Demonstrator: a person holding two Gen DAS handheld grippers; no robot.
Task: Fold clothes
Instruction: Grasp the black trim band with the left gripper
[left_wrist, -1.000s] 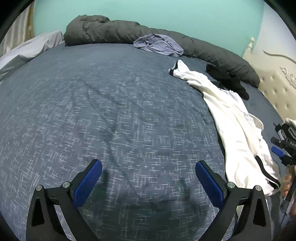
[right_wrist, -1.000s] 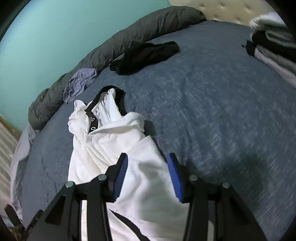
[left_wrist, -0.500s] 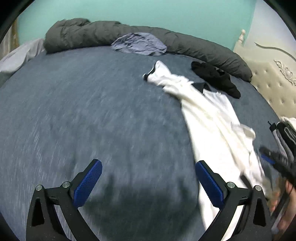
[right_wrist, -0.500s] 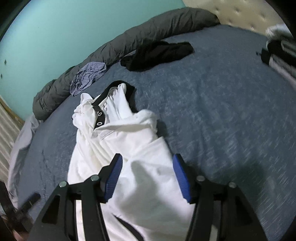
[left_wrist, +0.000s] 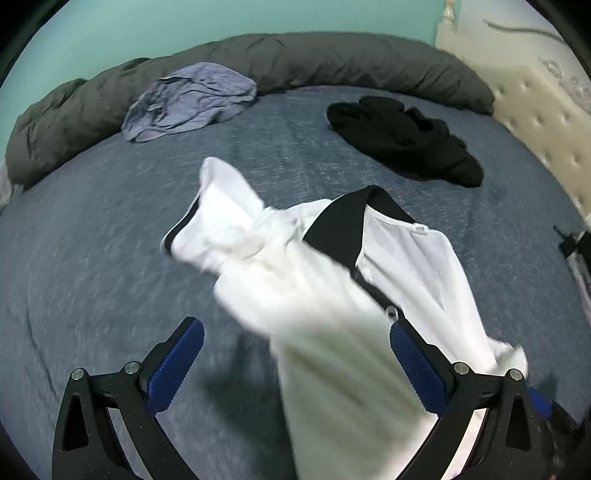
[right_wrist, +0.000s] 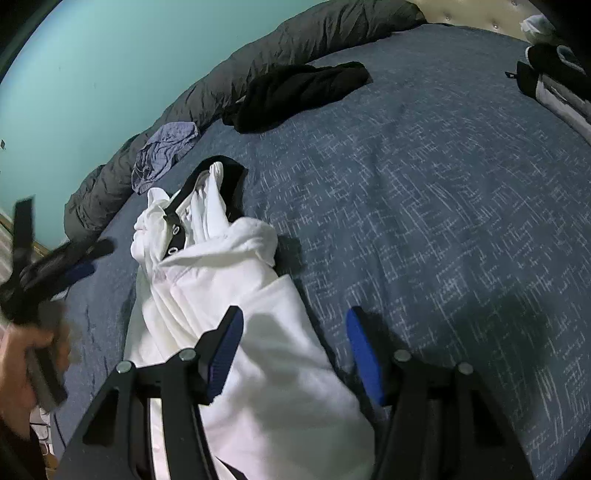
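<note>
A crumpled white garment with black collar and trim (left_wrist: 332, 280) lies stretched along the blue bedspread; it also shows in the right wrist view (right_wrist: 236, 295). My left gripper (left_wrist: 295, 365) is open, its jaws wide apart just above the garment's near part. My right gripper (right_wrist: 295, 350) is open over the garment's lower end, touching nothing. The left gripper and the hand holding it appear blurred at the left edge of the right wrist view (right_wrist: 48, 273).
A black garment (left_wrist: 402, 136) and a lavender garment (left_wrist: 188, 99) lie further back on the bed (right_wrist: 443, 206). A rolled grey duvet (left_wrist: 332, 59) lines the far edge. A cream tufted headboard (left_wrist: 543, 122) is at right. Folded dark clothes (right_wrist: 554, 77) sit at the far right.
My left gripper has swung right and now hangs over the white garment instead of bare bedspread. My right gripper stays over the garment's lower end, still open.
</note>
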